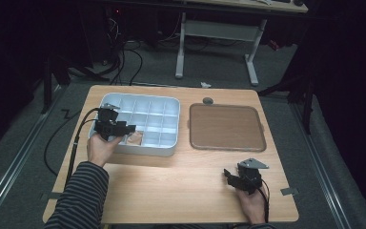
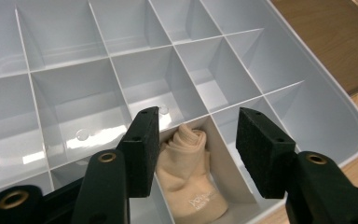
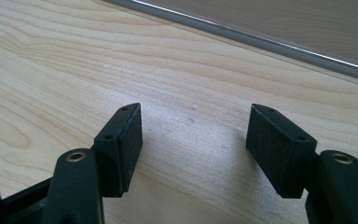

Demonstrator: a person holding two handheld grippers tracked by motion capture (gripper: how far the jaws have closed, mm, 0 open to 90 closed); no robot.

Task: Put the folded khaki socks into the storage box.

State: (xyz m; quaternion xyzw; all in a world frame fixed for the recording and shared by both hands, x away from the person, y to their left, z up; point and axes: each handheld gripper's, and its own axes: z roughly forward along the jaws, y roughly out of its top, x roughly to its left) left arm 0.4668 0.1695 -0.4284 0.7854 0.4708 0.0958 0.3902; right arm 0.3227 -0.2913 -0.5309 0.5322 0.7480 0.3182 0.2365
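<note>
A white box [image 1: 145, 150] with many compartments stands at the table's back left. A rolled beige cloth [image 1: 136, 138] lies in one of its front-row compartments. My left gripper [image 1: 129, 128] hovers over the box's front left part. In the left gripper view its jaws [image 2: 198, 126] stand open just above the cloth [image 2: 189, 177], apart from it, with nothing held. My right gripper [image 1: 228, 174] rests low over the bare wood at the front right. Its jaws [image 3: 196, 126] are open and empty.
A flat brown tray [image 1: 226, 126] with a grey rim lies right of the box, and its edge [image 3: 261, 42] runs across the top of the right gripper view. The box's other compartments [image 2: 84, 107] hold nothing. Beyond the table stands a desk frame [image 1: 217, 43] among floor cables.
</note>
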